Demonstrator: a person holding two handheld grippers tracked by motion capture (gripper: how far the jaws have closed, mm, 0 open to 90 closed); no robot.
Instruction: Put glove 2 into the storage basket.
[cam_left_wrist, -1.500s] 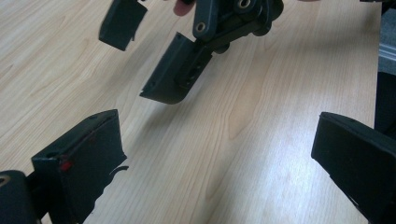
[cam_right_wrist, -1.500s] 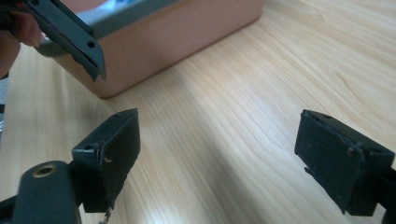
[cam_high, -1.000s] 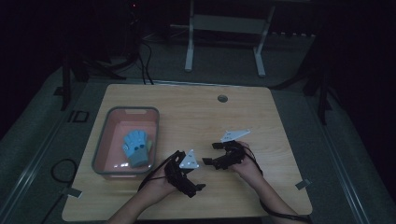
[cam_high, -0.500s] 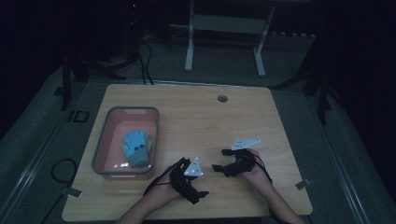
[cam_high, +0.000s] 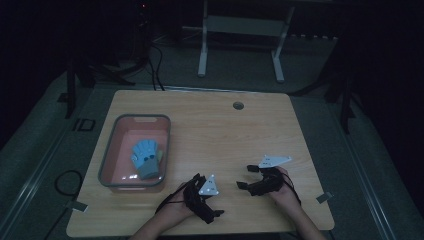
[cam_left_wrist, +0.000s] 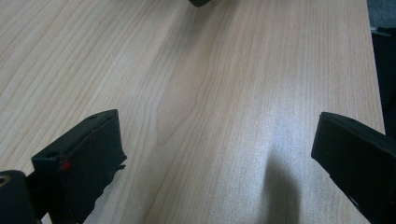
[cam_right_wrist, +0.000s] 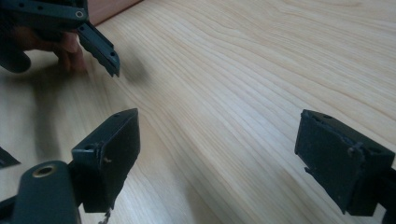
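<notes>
Both claws wide, nothing held. Left gripper (cam_high: 206, 196) and right gripper (cam_high: 248, 177) sit low over the light wood-grain table (cam_high: 210, 125), near its front edge. Jaws are flat, black, blocky. High view adds a pink rounded-rectangle bin (cam_high: 111, 170) left of the left gripper, holding a soft blue glove (cam_high: 145, 156). Right gripper view catches the left gripper's ribbed jaw tip.

Both grippers, L gripper (cam_high: 216, 199) & R gripper (cam_high: 245, 176), jaws wide apart.
</notes>
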